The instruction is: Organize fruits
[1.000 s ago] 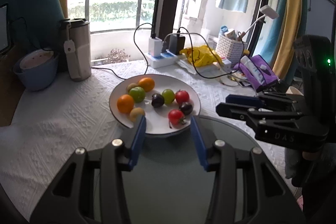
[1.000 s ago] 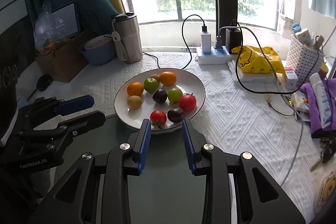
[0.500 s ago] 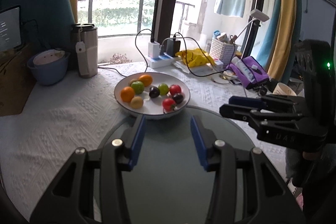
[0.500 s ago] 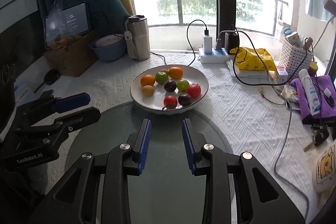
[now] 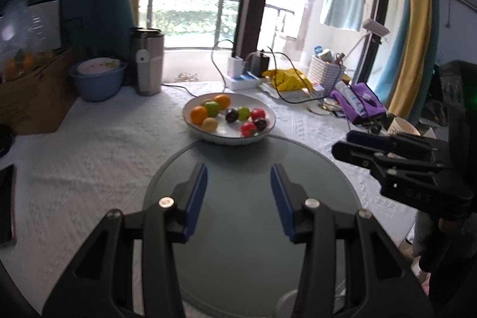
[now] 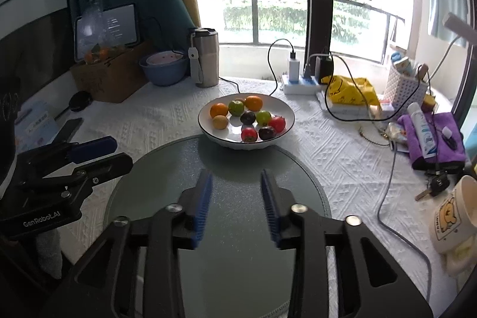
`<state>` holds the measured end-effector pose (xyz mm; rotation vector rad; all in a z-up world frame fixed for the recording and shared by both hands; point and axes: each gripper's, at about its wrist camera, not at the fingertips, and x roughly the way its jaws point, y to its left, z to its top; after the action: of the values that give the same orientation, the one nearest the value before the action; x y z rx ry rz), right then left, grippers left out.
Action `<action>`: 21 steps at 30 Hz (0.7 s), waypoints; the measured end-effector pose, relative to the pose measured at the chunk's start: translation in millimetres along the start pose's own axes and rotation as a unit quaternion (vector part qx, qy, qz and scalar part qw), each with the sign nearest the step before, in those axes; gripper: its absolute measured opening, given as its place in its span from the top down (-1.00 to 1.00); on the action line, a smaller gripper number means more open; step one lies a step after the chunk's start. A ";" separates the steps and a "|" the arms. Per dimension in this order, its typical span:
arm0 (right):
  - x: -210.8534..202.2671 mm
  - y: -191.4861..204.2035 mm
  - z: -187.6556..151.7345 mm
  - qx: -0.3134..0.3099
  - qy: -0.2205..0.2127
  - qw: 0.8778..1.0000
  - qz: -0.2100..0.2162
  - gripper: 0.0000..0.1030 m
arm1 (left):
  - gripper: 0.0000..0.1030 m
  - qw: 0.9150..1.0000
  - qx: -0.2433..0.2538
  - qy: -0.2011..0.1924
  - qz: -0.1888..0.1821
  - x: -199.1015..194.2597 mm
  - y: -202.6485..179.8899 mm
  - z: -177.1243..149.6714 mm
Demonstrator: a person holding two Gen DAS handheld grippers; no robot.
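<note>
"GenRobot.AI" in white letters on the black body of the left claw point(image 6: 89, 157), seen from the right wrist. Faint raised "DAS" on the black body of the right claw point(image 5: 357, 145), seen from the left wrist. Tablet point(image 6: 107, 29) shows lines of text, too small to read. Blue lettering on white tube point(image 6: 421, 133), illegible.

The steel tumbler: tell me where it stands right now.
The steel tumbler stands upright at the table's far side by the window, in the right wrist view up and left of the fruit plate, immediately right of the blue bowl.
</note>
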<state>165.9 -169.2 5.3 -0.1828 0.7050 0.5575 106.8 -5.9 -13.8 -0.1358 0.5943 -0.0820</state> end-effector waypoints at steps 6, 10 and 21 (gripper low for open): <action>-27.1 5.5 4.4 -0.006 -0.024 1.000 -0.009 0.18 | 0.10 0.997 -0.022 -0.057 0.057 -40.8 3.2 1.6; -47.4 7.0 10.5 0.002 -0.040 0.999 -0.017 -0.04 | 0.10 0.992 -0.005 -0.087 0.090 -63.3 -0.2 12.1; -101.5 11.1 22.3 0.011 -0.091 0.994 -0.052 -0.66 | 0.10 0.986 0.031 -0.135 0.091 -106.7 -22.2 33.6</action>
<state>109.1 -195.2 89.1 -0.1448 0.5217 0.4604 36.8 -11.9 76.0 -0.0310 0.3310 0.0953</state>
